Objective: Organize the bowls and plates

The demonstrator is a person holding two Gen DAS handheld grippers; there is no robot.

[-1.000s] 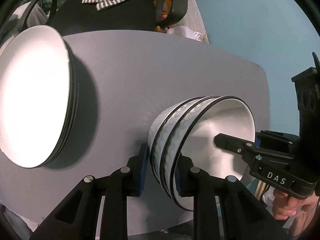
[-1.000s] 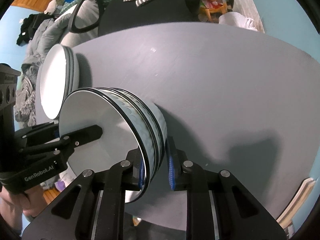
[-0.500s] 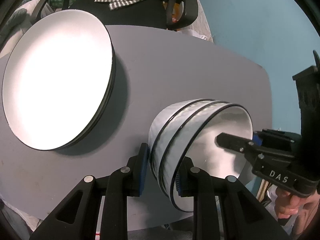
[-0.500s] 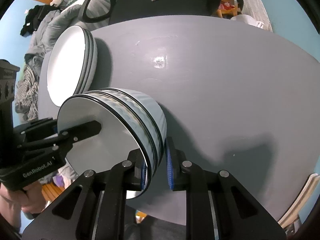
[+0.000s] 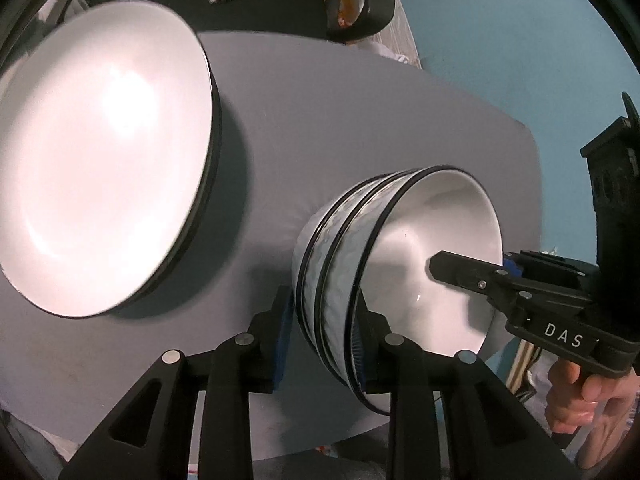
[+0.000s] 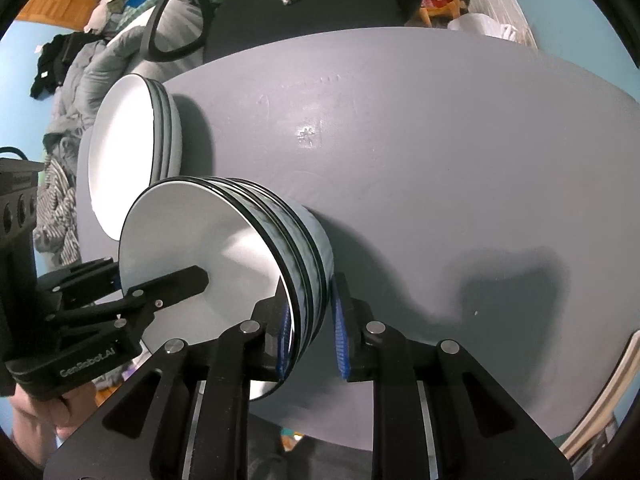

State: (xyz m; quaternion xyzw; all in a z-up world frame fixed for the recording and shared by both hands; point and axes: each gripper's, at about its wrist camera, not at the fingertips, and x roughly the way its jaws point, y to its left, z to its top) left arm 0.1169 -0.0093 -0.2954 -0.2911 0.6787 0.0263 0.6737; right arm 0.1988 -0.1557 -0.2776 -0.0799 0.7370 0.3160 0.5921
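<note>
Where chairs (image 6: 176, 28) crowd behind, grey table (image 6: 440, 160), teal walls (image 5: 520, 40).

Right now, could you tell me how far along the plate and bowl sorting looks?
Done: the plates sit as one stack on the grey table, and the bowls are nested together. In hand: the left hand-held gripper and the right hand-held gripper each clamp the bowl stack's rim from opposite sides. Left: setting that stack down and letting go.

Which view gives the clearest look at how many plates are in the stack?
The right wrist view: the plate stack is seen edge-on, so its layered dark rims separate. The left wrist view shows the stack larger but mostly the top plate's glaring white face, its rims merged.
</note>
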